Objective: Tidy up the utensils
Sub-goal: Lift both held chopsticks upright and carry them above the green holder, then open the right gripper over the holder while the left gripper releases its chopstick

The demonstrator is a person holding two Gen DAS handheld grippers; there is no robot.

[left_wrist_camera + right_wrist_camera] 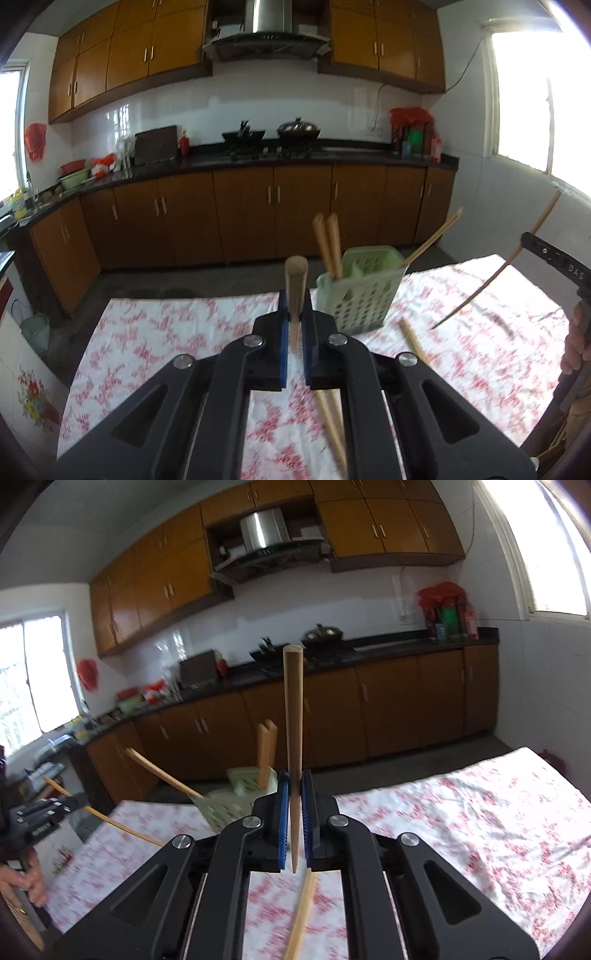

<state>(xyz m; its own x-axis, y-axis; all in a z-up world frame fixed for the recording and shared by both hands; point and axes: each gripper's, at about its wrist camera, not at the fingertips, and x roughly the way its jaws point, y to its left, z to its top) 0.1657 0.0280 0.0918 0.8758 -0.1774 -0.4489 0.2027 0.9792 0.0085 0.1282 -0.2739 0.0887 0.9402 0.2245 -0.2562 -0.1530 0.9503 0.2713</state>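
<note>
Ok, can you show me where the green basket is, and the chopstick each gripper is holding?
green basket [364, 295], left wrist view, on its holed front wall.
left gripper's chopstick [296, 291], left wrist view, on the shaft above the pads.
right gripper's chopstick [293, 716], right wrist view, on the middle of the shaft.

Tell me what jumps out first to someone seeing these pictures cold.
Each hand-held gripper is clamped on a wooden chopstick: the left hand-held gripper and the right hand-held gripper. Just beyond stands the green perforated holder, chopsticks already poking out, on the red-flowered tablecloth.
</note>
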